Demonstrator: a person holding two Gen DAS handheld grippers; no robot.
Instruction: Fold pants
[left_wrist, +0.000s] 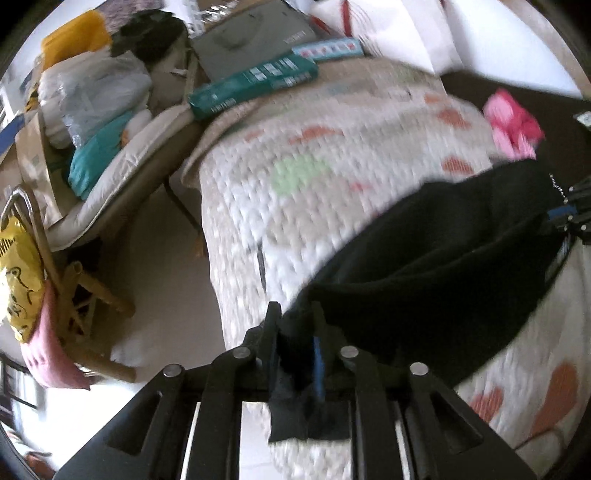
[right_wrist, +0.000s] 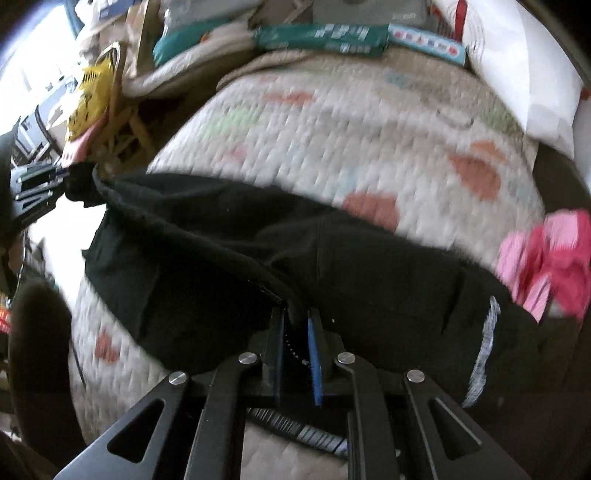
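Between the left gripper (left_wrist: 295, 314) and the right gripper (right_wrist: 295, 317), each clamped on an edge of the black pants (right_wrist: 229, 258), the cloth sags over a quilted bedspread (right_wrist: 332, 140), with a pink garment (right_wrist: 554, 258) just right and boxes (right_wrist: 321, 37) beyond.

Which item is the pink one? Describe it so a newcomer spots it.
Start at the quilt covering the bed. Beyond the black pants, at the quilt's right edge, lies a small crumpled pink cloth. It is the only bright pink item on the bed.
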